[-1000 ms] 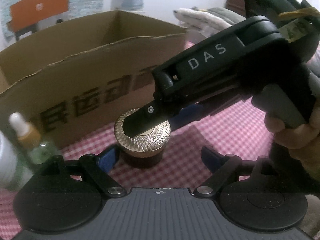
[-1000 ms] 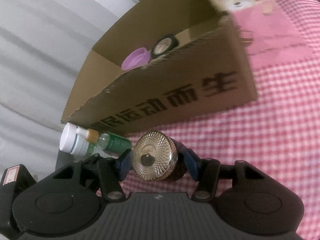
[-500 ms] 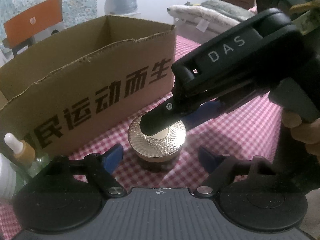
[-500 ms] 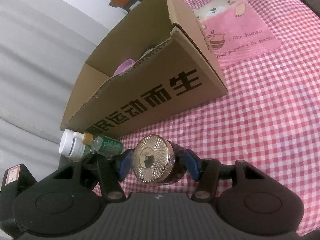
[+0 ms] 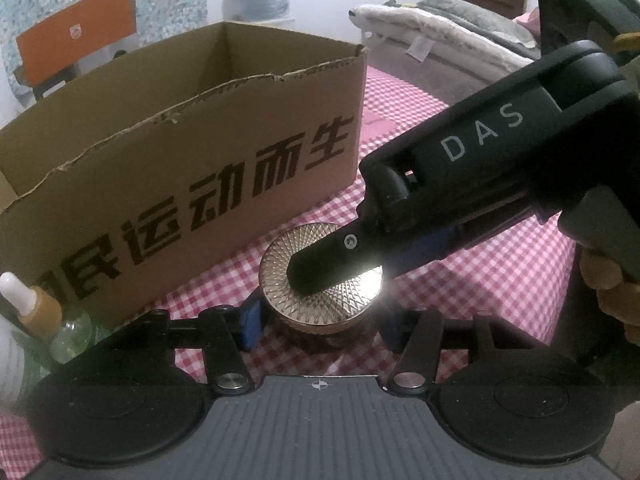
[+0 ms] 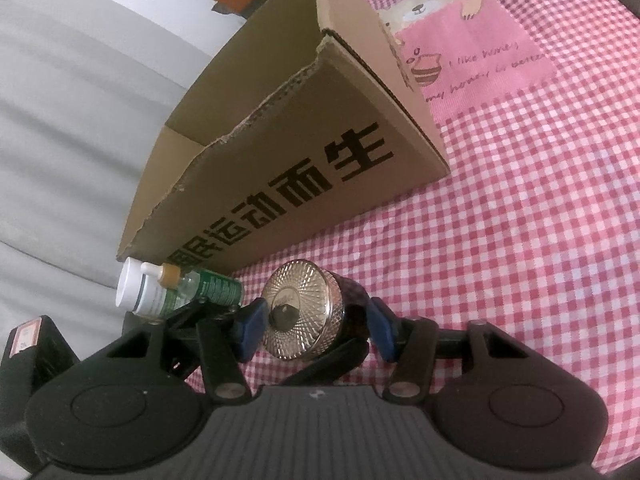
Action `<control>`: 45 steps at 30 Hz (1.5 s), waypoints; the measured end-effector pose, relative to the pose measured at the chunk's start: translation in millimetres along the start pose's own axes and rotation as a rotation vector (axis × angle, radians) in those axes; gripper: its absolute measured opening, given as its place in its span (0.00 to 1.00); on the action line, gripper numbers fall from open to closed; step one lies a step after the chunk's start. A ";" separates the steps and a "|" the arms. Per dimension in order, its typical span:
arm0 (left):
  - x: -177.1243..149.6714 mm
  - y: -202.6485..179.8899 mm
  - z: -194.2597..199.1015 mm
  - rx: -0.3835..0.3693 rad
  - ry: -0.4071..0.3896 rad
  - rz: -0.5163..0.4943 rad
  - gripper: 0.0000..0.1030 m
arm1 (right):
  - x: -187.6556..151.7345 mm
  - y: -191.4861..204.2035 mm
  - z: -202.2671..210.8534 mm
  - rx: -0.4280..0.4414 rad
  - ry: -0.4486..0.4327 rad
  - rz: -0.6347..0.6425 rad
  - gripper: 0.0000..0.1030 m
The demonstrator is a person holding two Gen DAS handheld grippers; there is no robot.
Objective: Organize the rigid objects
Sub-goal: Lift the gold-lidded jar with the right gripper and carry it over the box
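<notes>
left gripper (image 5: 316, 330) jaws just closed onto jar (image 5: 322, 280) | right gripper (image 6: 314, 330) grips jar

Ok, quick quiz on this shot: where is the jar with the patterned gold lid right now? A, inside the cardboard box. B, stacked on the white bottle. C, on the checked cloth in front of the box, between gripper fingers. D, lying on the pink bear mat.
C: the gold-lidded jar stands on the checked cloth in front of the cardboard box, flanked by the right gripper fingers.

Two close wrist views angled down, sharing jar (image 5: 320, 280) and cardboard box (image 6: 280, 152).
</notes>
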State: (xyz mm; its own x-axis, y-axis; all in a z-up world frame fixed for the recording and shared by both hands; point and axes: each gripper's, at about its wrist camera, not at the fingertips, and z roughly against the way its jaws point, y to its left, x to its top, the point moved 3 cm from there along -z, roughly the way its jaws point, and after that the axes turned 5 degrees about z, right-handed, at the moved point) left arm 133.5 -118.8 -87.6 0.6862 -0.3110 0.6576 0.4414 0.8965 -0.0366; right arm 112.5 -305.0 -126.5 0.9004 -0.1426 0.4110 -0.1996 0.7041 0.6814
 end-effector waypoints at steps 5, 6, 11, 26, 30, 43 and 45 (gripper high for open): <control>4.2 -3.3 -5.2 0.006 0.016 0.003 0.55 | 2.3 -4.7 3.4 -0.006 -0.002 -0.006 0.56; 5.3 -4.6 -5.2 0.011 0.018 0.001 0.55 | 2.8 -5.8 3.9 -0.005 -0.002 -0.006 0.56; 10.7 -7.0 -9.5 0.018 0.025 0.011 0.55 | 4.0 -8.9 6.3 -0.001 -0.001 -0.010 0.56; 15.6 -10.2 -22.1 0.024 0.045 0.031 0.55 | 4.0 -7.2 2.5 0.002 -0.006 -0.020 0.57; 14.3 -8.1 -20.2 0.023 0.042 0.037 0.55 | 4.8 -4.8 0.2 0.001 -0.005 -0.006 0.57; 14.3 -9.8 9.0 0.030 -0.027 0.042 0.54 | 4.3 15.6 8.1 0.007 -0.027 0.044 0.56; 17.4 -10.3 22.2 0.035 -0.057 0.041 0.54 | 5.4 26.2 15.0 0.007 -0.042 0.068 0.56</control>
State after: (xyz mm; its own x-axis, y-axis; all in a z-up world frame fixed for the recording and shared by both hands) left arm 128.0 -126.4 -59.1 0.6685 -0.2563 0.6982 0.3925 0.9190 -0.0385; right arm 106.4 -297.8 -97.3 0.8676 -0.1243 0.4814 -0.2621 0.7084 0.6553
